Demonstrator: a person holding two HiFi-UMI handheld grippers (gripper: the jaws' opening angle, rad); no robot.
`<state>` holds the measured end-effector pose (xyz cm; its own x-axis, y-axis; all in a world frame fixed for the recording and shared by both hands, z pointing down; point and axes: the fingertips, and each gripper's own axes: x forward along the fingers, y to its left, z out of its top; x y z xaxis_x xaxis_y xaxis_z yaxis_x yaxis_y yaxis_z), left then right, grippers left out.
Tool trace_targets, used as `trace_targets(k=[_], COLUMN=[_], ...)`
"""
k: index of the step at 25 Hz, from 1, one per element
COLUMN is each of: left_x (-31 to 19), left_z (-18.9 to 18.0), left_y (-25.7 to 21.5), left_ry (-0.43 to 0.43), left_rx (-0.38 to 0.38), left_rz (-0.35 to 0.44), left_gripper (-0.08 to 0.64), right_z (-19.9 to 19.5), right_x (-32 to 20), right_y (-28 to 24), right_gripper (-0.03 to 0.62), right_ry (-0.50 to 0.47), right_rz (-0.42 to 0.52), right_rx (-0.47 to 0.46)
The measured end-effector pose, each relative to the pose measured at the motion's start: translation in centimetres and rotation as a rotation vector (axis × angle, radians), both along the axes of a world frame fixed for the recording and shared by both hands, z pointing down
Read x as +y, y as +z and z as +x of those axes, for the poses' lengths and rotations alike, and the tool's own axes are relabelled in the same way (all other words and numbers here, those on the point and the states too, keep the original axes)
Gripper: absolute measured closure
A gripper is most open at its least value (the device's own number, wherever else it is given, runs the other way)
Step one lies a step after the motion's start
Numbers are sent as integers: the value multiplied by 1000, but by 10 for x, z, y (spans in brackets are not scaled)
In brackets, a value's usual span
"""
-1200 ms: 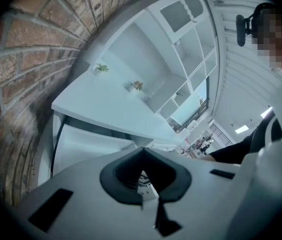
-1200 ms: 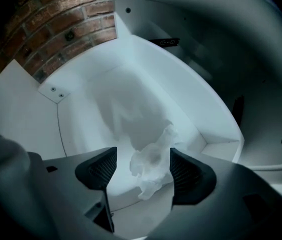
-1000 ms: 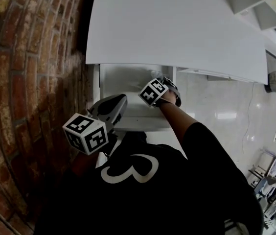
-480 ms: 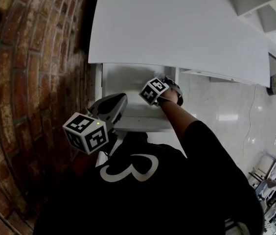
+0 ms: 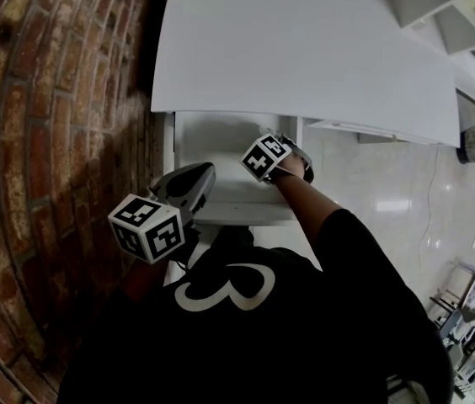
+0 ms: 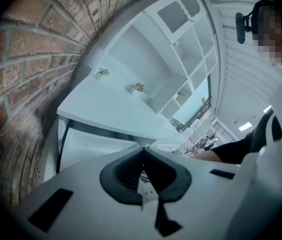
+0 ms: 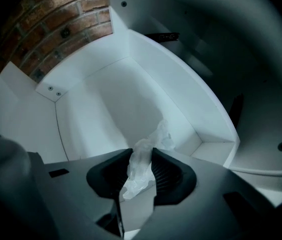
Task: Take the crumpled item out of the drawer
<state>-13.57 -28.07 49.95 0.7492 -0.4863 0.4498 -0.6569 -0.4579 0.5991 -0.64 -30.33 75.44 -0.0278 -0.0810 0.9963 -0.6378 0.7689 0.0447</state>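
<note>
Drawer (image 5: 221,137) is pulled out from under the white table (image 5: 305,49), hard up against the brick wall (image 5: 44,141). Right gripper (image 7: 142,156) is reached down inside it, jaws closing on the crumpled item (image 7: 142,166), a thin translucent wad that looks like film or tissue. It stands between the two pads with both touching it, and its top pokes out past the tips toward a drawer corner. The gap between the jaws is narrow, about the wad's own squashed thickness. That makes sense: soft stuff has no edge to hook, so you pinch it mid-body and let it compress. Can't tell if its underside touches the drawer floor; the gripper body hides that. Rest of the drawer looks bare. Left gripper (image 6: 144,151) is parked outside by the drawer's front left corner, jaws together with nothing in them, aimed up along the table edge. My read is that it's kept clear so the right arm has the whole opening. Judgement: this is the grasp step, lift not yet done. The next move needs a pull up and back toward the person, clear of the table edge overhanging the drawer. Risk: the wad is light and only pinched, so it could slip out or snag.
</note>
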Motion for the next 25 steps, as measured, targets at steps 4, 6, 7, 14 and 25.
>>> trace_targets(k=[4,6,7,14,25], left_x=[1,2,2,5,23], left_z=[3,5,6,7,26], left_y=[-6,-10,-11,-22,-53], left_ry=[-2,0,1,2,24], left_rx=[1,3,3,-9,-34], left_rz=[4,7,8,29,87], left_gripper=[557,557,557,557,557], right_z=[-4,-7,-9,-19,-33], right_x=[2,5,6,8,37], right_y=[-17,-30,-37,-95,-217], right_gripper=[469,471,471,471,471], right_ry=[41,52,52,67,181], right_rz=[7,15,22,102,213], right_rx=[-65,-112,-136,-305,-745])
